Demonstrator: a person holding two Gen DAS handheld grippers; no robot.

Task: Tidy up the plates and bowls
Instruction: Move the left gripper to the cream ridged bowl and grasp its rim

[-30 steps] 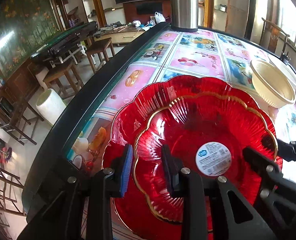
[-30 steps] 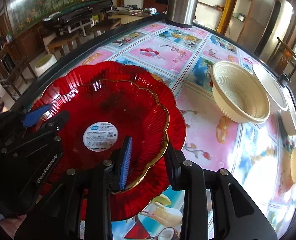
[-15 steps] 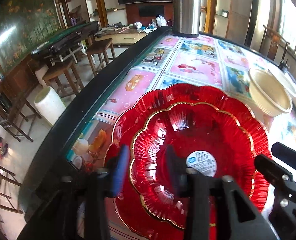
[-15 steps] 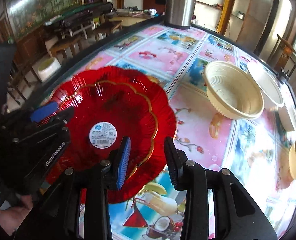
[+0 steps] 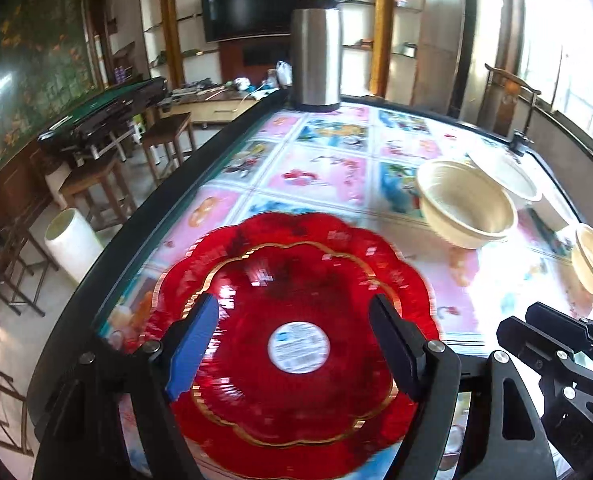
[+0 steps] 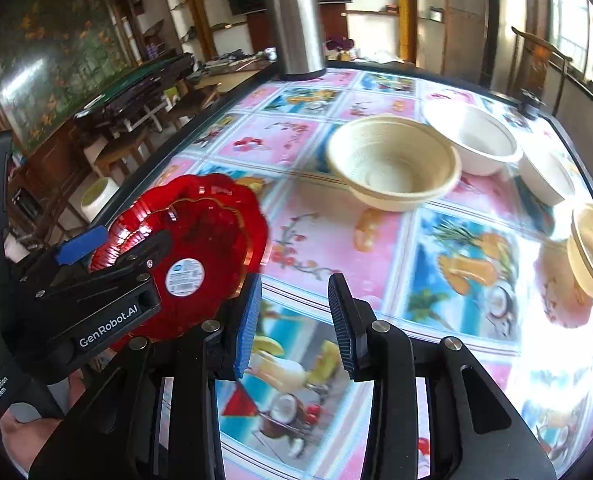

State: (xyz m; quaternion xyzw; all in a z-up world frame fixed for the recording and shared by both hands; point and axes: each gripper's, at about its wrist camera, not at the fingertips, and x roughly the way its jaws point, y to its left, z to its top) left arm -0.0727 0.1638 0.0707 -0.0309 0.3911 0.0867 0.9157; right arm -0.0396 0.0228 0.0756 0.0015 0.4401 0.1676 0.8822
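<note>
Both hand-held grippers have let go of the smaller red plate point(image 5: 296, 320) since the earlier frame; it now sits nested on the bigger red plate point(image 5: 232, 248), w/ the white sticker face up. Left hand-held gripper point(image 5: 292, 344) hangs over the stack, jaws opening wide, nothing pinched btwn them, pads clear of the rim. Right hand-held gripper point(image 6: 294, 320) is just right of the red stack, jaws part open over bare printed surface point(image 6: 336, 240), holding nothing.

Right of the red stack: big cream bowl point(image 6: 392, 164), then a white bowl point(image 6: 476, 140) touching it, another white one point(image 6: 548, 176) and small cream bowls point(image 6: 592, 248) further right. Steel flask point(image 6: 296, 20) stands well behind.

Bowls look thin, light, prob. disposable: rim may flex, so pinch the wall at the near rim, gently. Red plates seem stiff, glossy, slippery plastic.
</note>
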